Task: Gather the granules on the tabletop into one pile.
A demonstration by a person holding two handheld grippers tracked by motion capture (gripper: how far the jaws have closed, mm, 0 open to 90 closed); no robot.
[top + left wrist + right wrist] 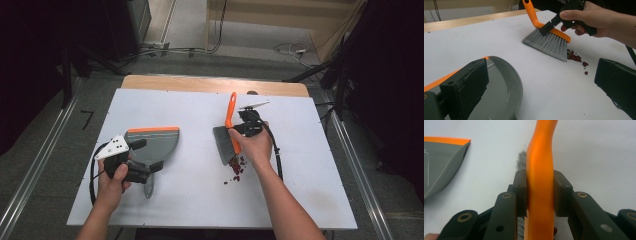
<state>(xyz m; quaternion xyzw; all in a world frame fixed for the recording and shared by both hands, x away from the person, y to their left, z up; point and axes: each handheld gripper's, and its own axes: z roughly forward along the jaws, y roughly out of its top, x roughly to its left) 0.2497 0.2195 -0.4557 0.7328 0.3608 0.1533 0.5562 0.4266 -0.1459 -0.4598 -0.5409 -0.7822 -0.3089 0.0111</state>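
Note:
A hand brush with an orange handle (230,107) and grey bristles (224,142) stands right of the table's middle. My right gripper (239,130) is shut on the handle (540,157), one pad on each side. The bristles (549,43) touch the white surface beside a small heap of dark red beans (237,167) (575,57). A grey dustpan (155,142) with an orange lip lies flat at the left. My left gripper (147,156) (541,70) is open at its rear: one jaw over the pan (501,95), the other over bare table.
The white board (190,200) sits on a wooden table whose edge (200,84) shows at the far side. A few stray beans (586,72) lie apart from the heap. Cables trail on the floor behind the table, and metal rails run along both sides.

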